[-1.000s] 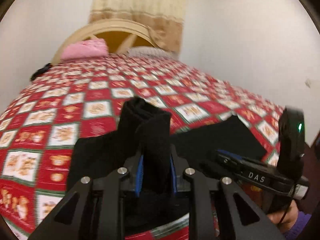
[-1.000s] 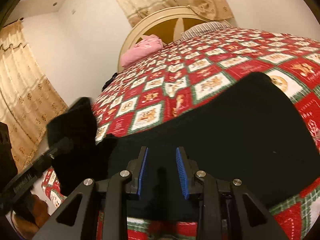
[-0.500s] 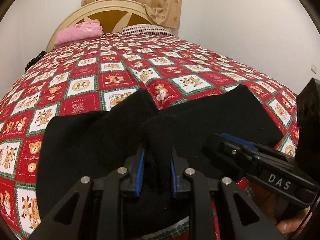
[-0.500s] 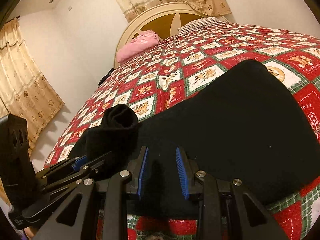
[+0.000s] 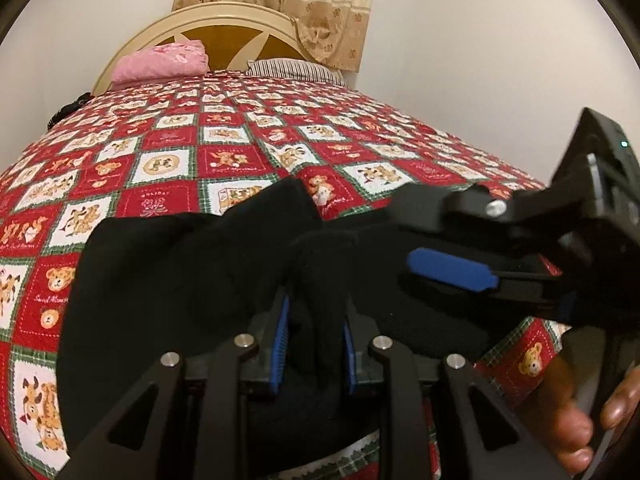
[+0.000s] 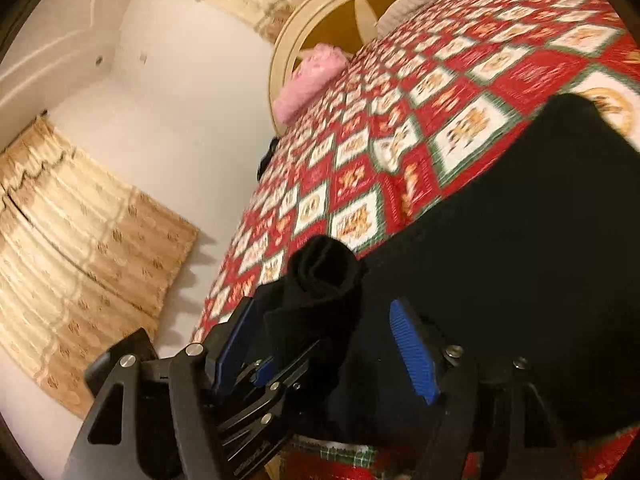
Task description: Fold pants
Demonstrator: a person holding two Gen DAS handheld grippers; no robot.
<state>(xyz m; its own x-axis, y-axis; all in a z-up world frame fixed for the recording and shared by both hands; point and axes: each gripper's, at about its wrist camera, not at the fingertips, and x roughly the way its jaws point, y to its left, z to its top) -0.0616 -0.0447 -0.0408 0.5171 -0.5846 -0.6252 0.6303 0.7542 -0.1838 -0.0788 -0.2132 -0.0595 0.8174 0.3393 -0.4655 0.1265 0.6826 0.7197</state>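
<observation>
Black pants (image 5: pixel 160 280) lie spread near the front edge of a bed. My left gripper (image 5: pixel 314 320) pinches an upright bunched fold of them between its blue pads; its jaws are just starting to open, with the pads still on the cloth. In the right wrist view the same bunch (image 6: pixel 324 272) stands up between the wide-apart pads of my right gripper (image 6: pixel 322 312), whose jaws are opening and touch nothing. The left gripper (image 6: pixel 288 364) crosses below that bunch. From the left wrist view the right gripper (image 5: pixel 416 236) reaches in from the right.
The bed has a red, white and green teddy-bear bedspread (image 5: pixel 240 160). A pink pillow (image 5: pixel 160 62) and a striped one (image 5: pixel 292 68) lie by the cream headboard (image 5: pixel 224 24). A hand (image 5: pixel 576 432) holds the right gripper. A curtain (image 6: pixel 80 248) hangs left of the bed.
The right gripper's jaws have spread wide, and it has rolled and swung toward the left gripper, so the bunch now sits between its pads. The left gripper has lowered the fold slightly.
</observation>
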